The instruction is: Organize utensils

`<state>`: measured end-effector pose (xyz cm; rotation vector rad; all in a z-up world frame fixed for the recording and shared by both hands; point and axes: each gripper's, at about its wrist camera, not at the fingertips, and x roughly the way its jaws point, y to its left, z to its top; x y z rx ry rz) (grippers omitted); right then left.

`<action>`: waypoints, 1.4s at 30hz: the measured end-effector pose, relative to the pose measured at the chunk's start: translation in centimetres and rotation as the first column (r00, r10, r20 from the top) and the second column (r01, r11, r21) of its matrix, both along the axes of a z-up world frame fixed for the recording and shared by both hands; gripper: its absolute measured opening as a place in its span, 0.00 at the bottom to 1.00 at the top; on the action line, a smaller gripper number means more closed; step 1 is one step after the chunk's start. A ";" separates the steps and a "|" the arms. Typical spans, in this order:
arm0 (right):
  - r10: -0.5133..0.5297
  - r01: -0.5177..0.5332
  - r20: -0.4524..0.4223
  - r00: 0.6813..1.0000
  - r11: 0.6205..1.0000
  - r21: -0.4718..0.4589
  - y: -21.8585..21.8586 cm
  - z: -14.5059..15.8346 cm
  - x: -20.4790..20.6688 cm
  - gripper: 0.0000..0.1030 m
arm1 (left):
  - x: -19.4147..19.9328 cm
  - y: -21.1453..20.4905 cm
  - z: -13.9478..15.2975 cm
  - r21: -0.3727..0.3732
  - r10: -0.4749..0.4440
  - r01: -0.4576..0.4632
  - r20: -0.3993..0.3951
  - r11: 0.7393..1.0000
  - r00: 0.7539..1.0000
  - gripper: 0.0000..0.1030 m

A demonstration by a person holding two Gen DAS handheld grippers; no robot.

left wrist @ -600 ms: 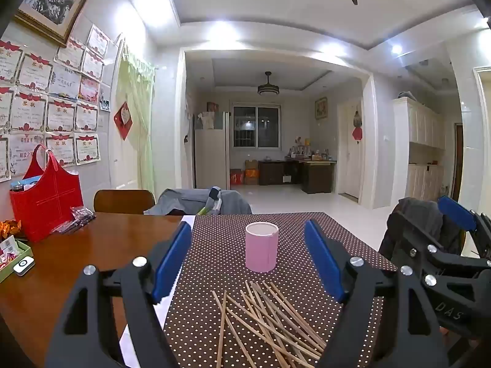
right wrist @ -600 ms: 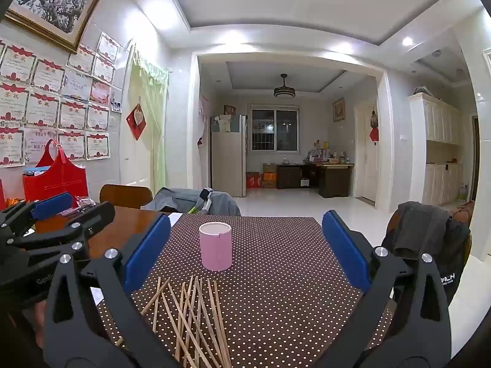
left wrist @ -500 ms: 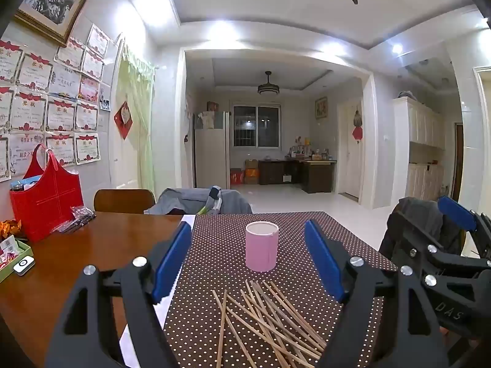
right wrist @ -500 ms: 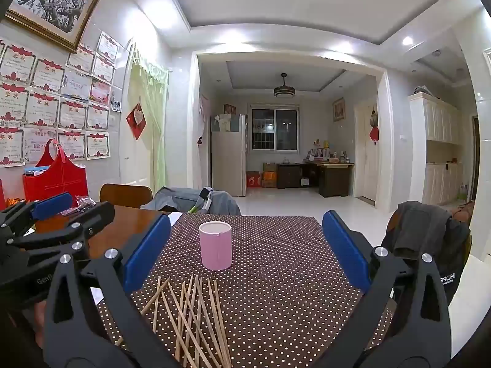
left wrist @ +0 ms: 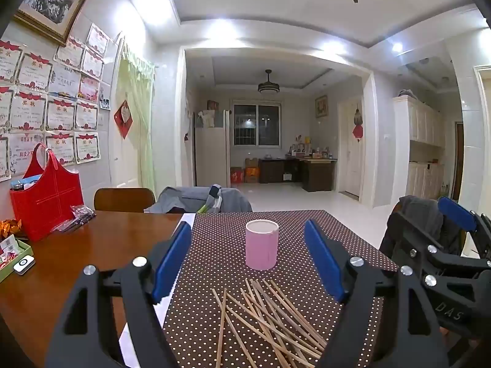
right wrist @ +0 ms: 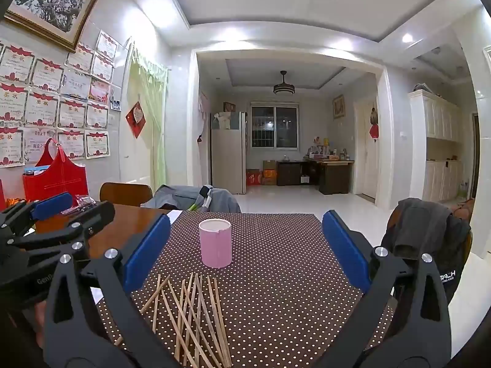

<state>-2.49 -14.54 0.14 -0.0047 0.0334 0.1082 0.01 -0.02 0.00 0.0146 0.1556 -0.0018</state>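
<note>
Hovering above the near edge of the dotted cloth point(left wrist: 307, 224), the left gripper point(left wrist: 248, 263) and right gripper point(right wrist: 245, 251) both hold their blue pads spread wide, gripping nothing. Just beyond them a loose heap of wooden chopsticks point(left wrist: 270, 319) lies crisscrossed on the cloth. Farther back, near the sticks but apart from them, the pink cup point(right wrist: 215, 243) stands upright.

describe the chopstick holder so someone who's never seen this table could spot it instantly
Start at the wooden dining table, then go to the brown polka-dot cloth covering its right part. The pink cylindrical cup stands upright mid-cloth, just beyond the scattered pile of wooden chopsticks. It is the only upright thing on the cloth and the only pink one; the chopsticks all lie flat.
</note>
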 end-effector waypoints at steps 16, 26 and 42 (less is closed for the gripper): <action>-0.001 0.001 -0.004 1.000 1.000 0.005 -0.2 -0.5 0.4 0.94 | 0.0 0.0 -0.1 -0.001 -0.002 0.002 -0.006 1.000 1.000 0.73; 0.000 0.001 -0.014 1.000 1.000 0.007 -0.4 -0.7 0.7 0.94 | 0.7 -0.3 -0.9 -0.001 -0.003 0.003 -0.009 1.000 1.000 0.73; -0.001 0.002 -0.035 0.999 1.000 0.013 -1.0 -1.7 0.9 0.94 | 1.2 -0.2 -1.4 -0.003 -0.005 0.005 -0.023 1.000 1.000 0.73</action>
